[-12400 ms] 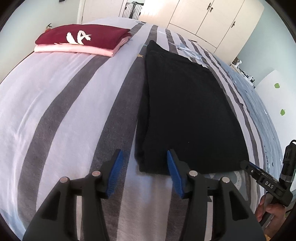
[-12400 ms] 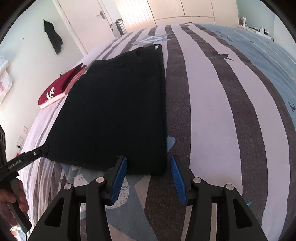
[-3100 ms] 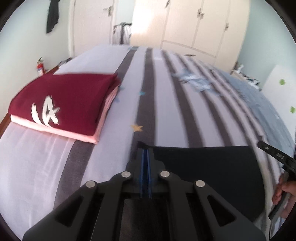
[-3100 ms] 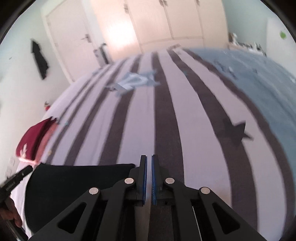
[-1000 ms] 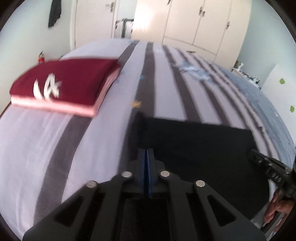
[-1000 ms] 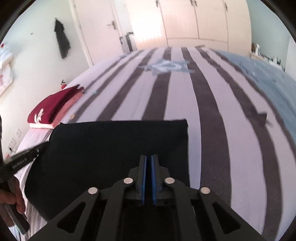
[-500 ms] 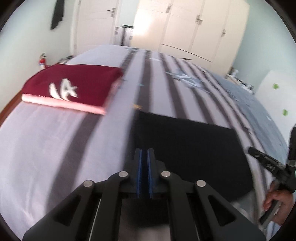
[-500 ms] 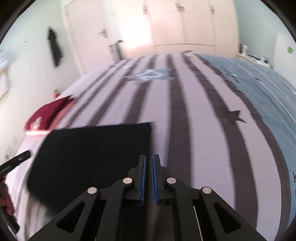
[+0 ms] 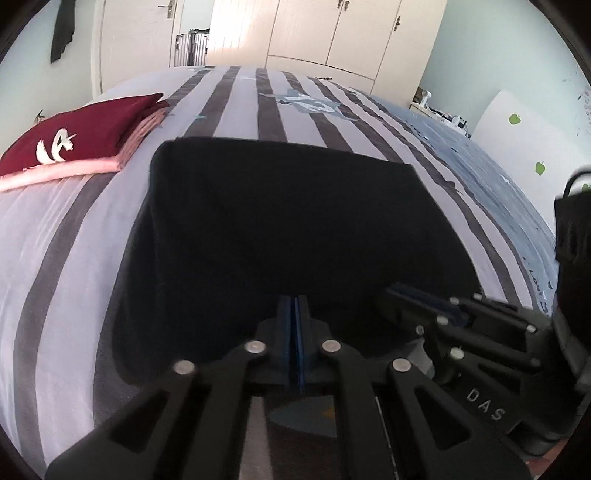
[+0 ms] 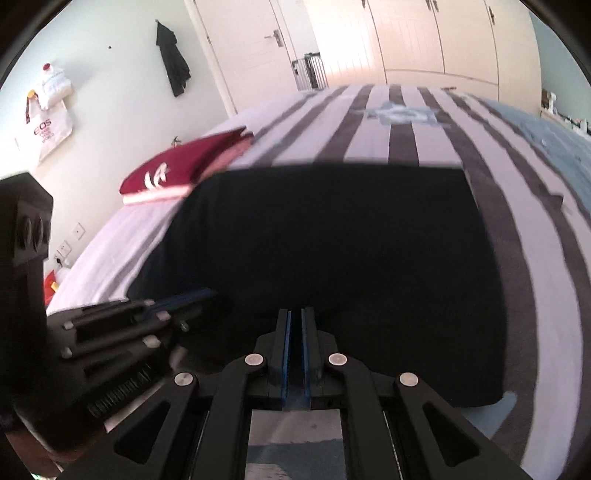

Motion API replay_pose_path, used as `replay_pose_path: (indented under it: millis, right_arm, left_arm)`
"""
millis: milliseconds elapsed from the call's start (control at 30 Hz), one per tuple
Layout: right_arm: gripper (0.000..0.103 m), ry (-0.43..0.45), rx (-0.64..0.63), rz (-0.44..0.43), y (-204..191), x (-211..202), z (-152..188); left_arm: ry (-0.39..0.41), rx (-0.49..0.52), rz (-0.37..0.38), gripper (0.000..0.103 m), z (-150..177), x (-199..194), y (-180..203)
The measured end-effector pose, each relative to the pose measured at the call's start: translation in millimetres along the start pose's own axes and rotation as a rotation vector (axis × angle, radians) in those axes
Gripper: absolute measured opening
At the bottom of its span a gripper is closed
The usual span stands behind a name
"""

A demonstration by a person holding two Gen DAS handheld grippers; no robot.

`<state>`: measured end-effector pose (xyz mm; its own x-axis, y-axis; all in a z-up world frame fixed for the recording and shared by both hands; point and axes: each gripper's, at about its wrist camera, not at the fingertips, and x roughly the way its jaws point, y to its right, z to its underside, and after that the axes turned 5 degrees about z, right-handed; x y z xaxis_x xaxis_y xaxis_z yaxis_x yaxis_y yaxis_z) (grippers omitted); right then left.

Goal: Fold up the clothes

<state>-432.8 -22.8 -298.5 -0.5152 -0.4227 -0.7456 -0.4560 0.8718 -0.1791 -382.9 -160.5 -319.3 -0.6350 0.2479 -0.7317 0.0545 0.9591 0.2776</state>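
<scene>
A black garment [image 9: 288,214] lies folded into a wide rectangle across the striped bed [image 9: 55,240]. My left gripper [image 9: 295,306] is shut at the garment's near edge, and dark cloth runs right up to its blue pads. The right gripper [image 9: 406,291] sits close beside it, on the right. In the right wrist view the black garment [image 10: 332,240] fills the middle, and my right gripper [image 10: 295,317] is shut on its near edge with only a thin slit between the pads. The left gripper [image 10: 199,295] shows at the left, blurred.
A folded maroon top on a pink one [image 9: 70,136] lies at the bed's left side, also seen as the maroon stack [image 10: 177,170]. Wardrobe doors [image 9: 332,33] stand beyond the bed. A tote bag [image 10: 48,125] and a dark coat [image 10: 173,55] hang on the left wall.
Both grippers stayed shut. Over the last second the black garment came nearer and now fills more of each view. The two grippers stand closer together than before.
</scene>
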Motion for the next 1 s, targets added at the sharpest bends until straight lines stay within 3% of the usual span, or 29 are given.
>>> replay_pose_path:
  millis: [133, 233, 333, 567, 767, 967, 1000]
  right_arm:
    - [0.002, 0.015, -0.013, 0.037, 12, -9, -5]
    - [0.002, 0.019, 0.069, 0.087, 39, -20, 0]
    - [0.0, 0.004, 0.124, 0.121, 66, -22, 10]
    - [0.0, 0.011, 0.09, 0.167, 71, -34, 6]
    - [0.0, -0.001, 0.105, 0.147, 81, -22, 16]
    - [0.0, -0.021, 0.117, 0.179, 90, -26, 13]
    - [0.006, -0.019, 0.128, 0.204, 96, -29, 10]
  left_arm:
    - [0.04, -0.042, -0.061, 0.002, -10, -20, -12]
    - [0.054, -0.081, -0.108, 0.002, -6, -27, -37]
    - [0.04, -0.051, -0.109, 0.002, -8, -29, -32]
    - [0.04, -0.084, -0.148, 0.002, -2, -31, -45]
    - [0.036, -0.107, -0.139, 0.002, 2, -22, -52]
    - [0.033, -0.166, -0.212, 0.003, -16, -30, -77]
    - [0.032, -0.176, -0.225, 0.003, -19, -32, -81]
